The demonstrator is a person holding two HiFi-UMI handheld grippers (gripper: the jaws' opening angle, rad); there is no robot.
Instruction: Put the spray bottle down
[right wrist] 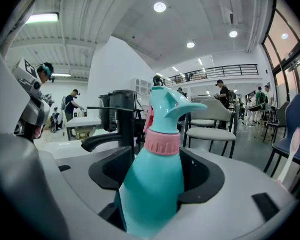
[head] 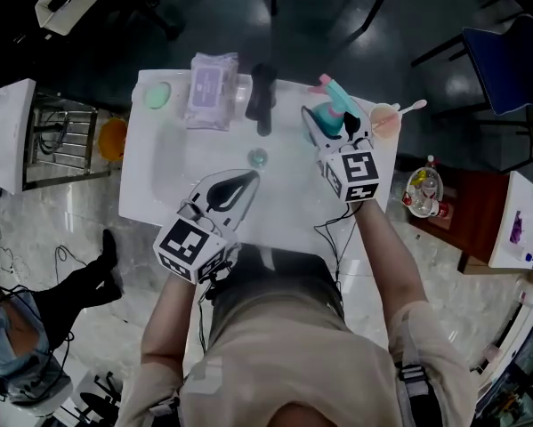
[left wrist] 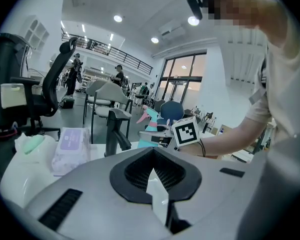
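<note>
A teal spray bottle with a pink collar and pink trigger stands upright between the jaws of my right gripper, which is shut on its body at the table's far right. In the right gripper view the bottle fills the middle; its base is hidden, so I cannot tell whether it touches the table. My left gripper hovers over the near middle of the white table. It is shut on a small white folded sheet. The bottle also shows from the left gripper view.
A pack of wipes lies at the back of the table, with a green thing to its left and a black faucet-shaped object to its right. A small teal blob sits mid-table. A pink bowl with a spoon stands at the right edge.
</note>
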